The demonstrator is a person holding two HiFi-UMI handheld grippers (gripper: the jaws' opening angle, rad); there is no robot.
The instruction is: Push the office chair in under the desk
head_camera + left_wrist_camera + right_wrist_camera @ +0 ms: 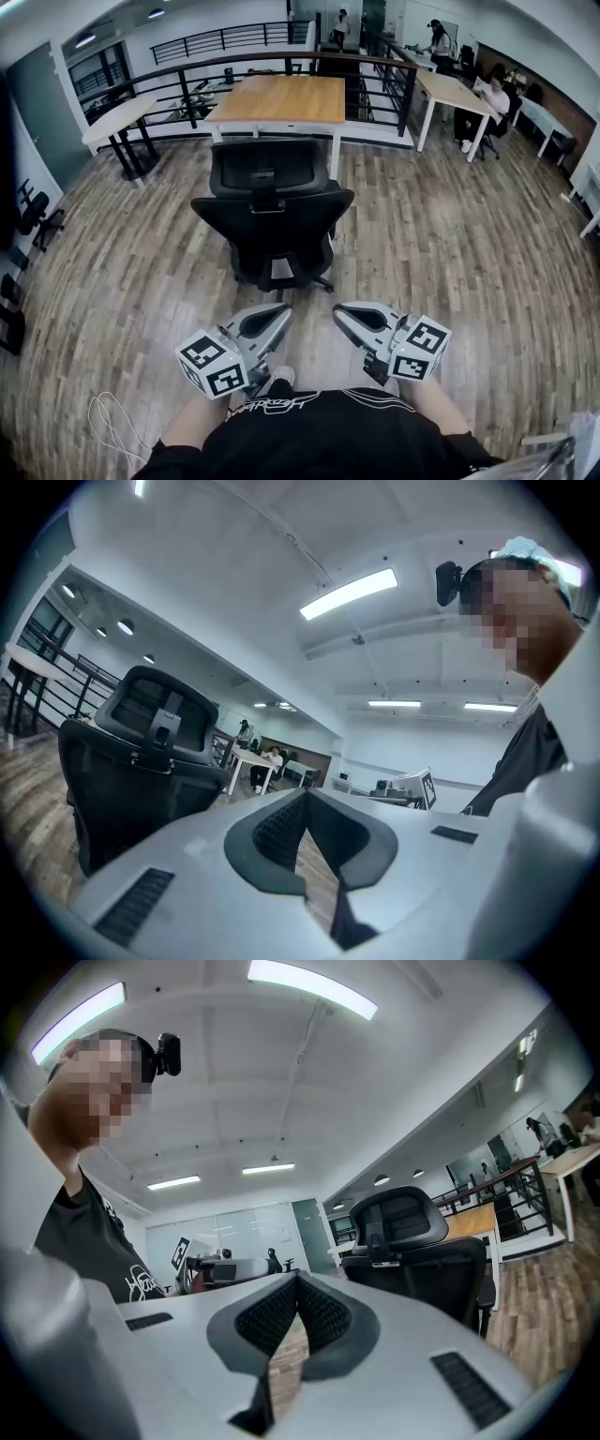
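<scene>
**Position of the task item.** The office chair (272, 220) stands on the plank floor (450, 253) between the person and the surface (277, 98). Its back faces the person and its seat faces the surface. It is not tucked under. The headrest sits about level with the surface's near edge, and the wheeled base is in full view on open floor.

**Tongs.** The left tongs (281, 317) and right tongs (339, 313) are held low, level and side by side, both pointing at the chair back and well apart from it. In each gripper view the pads meet at the tip, so both are closed with nothing between them. Judgement: closed tips offer a blunt, firm point suited to pushing rather than grasping, and the paired stance should keep the push square.

**Materials and shapes.**
- **Chair:** black throughout, with a mesh-like back, a hard frame, a curved headrest and castors that should roll readily on this floor.
- **Surface:** a flat, pale wooden top on white legs, with an open space beneath.
- **Floor:** grey-brown boards, smooth.
- **Tongs:** pale, smooth shells with dark ribbed pads, each carrying a cube with square markers.
</scene>
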